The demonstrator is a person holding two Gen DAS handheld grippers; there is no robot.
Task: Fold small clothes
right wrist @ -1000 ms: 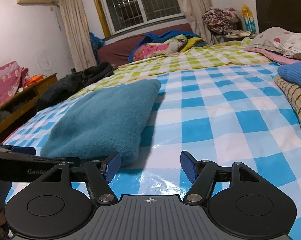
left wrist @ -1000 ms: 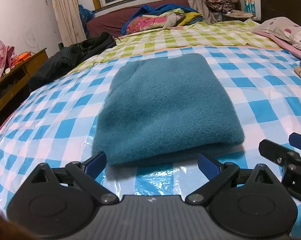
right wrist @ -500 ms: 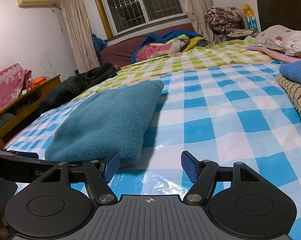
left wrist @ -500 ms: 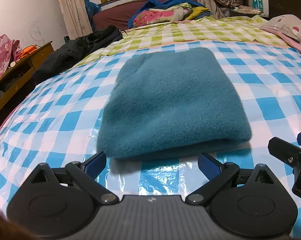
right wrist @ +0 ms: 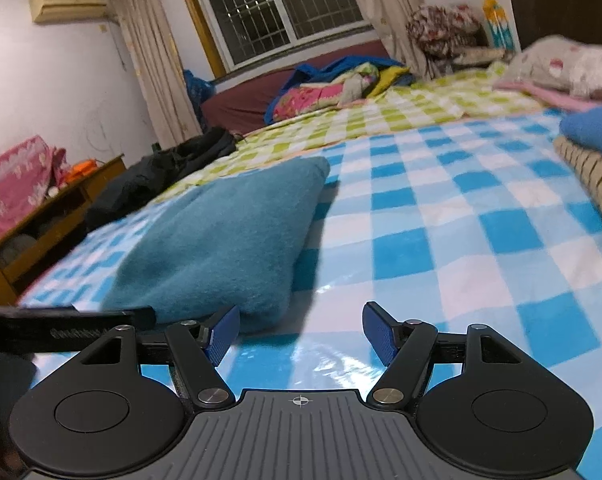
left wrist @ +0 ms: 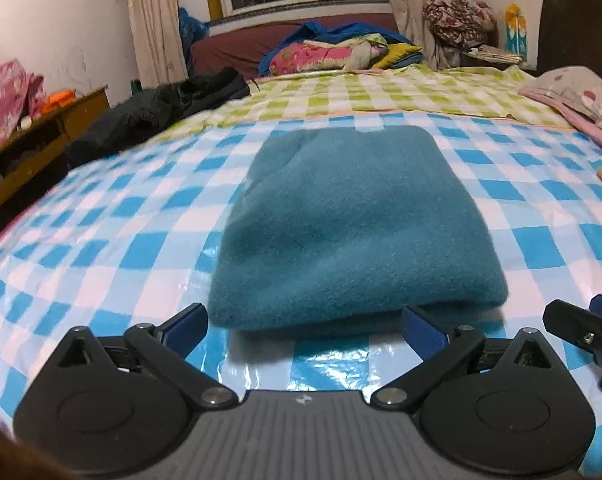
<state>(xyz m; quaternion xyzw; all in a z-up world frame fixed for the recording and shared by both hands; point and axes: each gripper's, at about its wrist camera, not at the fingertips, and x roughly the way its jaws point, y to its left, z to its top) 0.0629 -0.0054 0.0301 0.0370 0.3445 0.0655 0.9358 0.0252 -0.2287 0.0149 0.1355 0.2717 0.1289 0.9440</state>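
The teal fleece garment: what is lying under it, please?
The teal fleece garment lies folded on the blue checked plastic sheet, which shows all around it. Whether anything else is beneath the garment cannot be seen.

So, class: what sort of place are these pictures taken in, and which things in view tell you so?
Most likely a lived-in bedroom at home. The teal folded garment lies on a wide bed under a blue checked cover, a pillow sits at its head, and curtains hang beside a barred window.

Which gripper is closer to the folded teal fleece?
Left. The left gripper faces the teal fleece head-on, its near edge between open fingers. The right gripper sits beside its right corner, pointing past it.
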